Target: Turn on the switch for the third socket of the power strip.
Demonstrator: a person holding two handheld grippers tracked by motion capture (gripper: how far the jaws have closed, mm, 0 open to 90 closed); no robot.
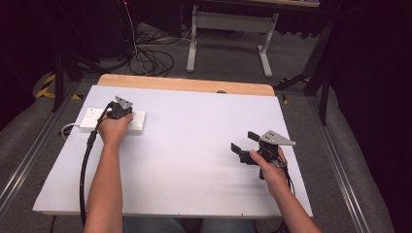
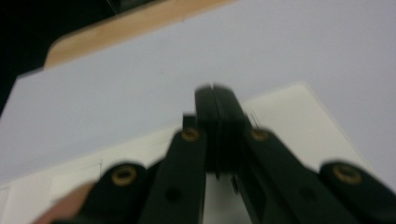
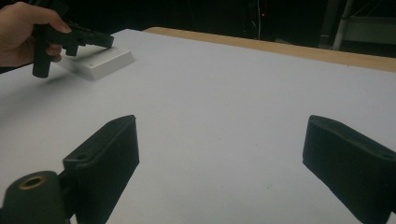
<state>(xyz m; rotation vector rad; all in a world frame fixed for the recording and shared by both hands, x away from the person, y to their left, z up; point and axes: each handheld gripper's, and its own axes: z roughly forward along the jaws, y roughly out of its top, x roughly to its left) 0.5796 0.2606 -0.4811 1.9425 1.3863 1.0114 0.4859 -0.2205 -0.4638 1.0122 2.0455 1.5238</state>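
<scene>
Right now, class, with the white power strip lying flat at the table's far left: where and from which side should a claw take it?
Grip the white power strip across its short width, at the free right end, coming straight down from above. It lies flat and long, so only its two long side walls give opposing faces. The open right claw could probably span it; the left claw, shut, sits over it.

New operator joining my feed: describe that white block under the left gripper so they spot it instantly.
Start at the white board covering the table, then go to its far left corner. The power strip lies flat there, under the shut left gripper. It is the sole object on the board, with a white cable leaving its left end.
</scene>
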